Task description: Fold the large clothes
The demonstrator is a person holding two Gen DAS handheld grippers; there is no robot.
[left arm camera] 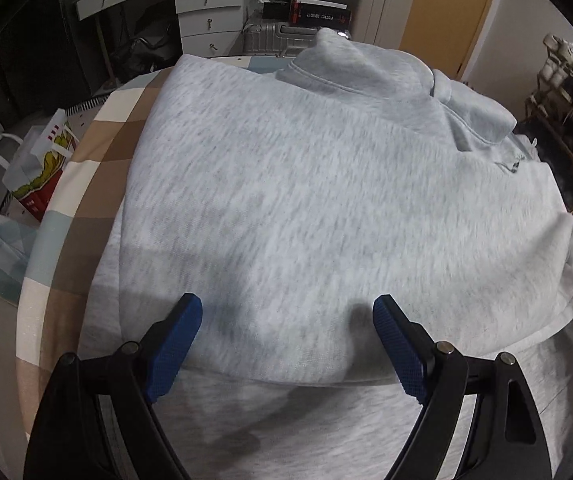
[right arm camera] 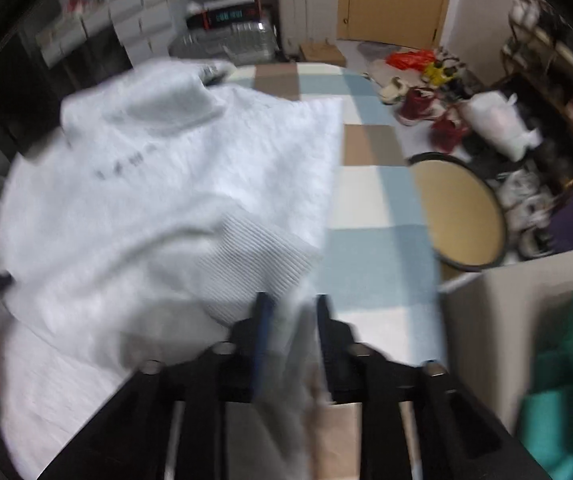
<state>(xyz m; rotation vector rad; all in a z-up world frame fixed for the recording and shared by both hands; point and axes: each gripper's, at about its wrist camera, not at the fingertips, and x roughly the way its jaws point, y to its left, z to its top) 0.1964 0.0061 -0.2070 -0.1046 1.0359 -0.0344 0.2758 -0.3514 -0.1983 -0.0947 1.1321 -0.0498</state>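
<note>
1. Hovering low over the near part of a grey hoodie (left arm camera: 326,184), the left gripper (left arm camera: 286,320) has its blue pads (left arm camera: 174,344) spread wide, with nothing between them.
2. Hoodie lies across a checked cloth (left arm camera: 86,184) of tan, cream and pale blue; the cloth shows bare along the left edge in the left wrist view. Hood (left arm camera: 366,68) bunched at the far edge.
3. Off the left edge, lower down: a paper shopping bag (left arm camera: 34,160). Beyond the far edge: white drawers (left arm camera: 210,12) and a ribbed silver suitcase (left arm camera: 274,38).
4. Right wrist view, heavily blurred: hoodie (right arm camera: 158,184) covers the left half of the checked cloth (right arm camera: 370,208), ribbed cuff (right arm camera: 258,248) on top near the middle.
5. Right gripper (right arm camera: 292,308) is nearly closed, pinching a fold of the grey fabric near the cloth's near edge.
6. Past the right edge: a round stool (right arm camera: 462,212), then a white plastic bag (right arm camera: 498,120) among shoes.
</note>
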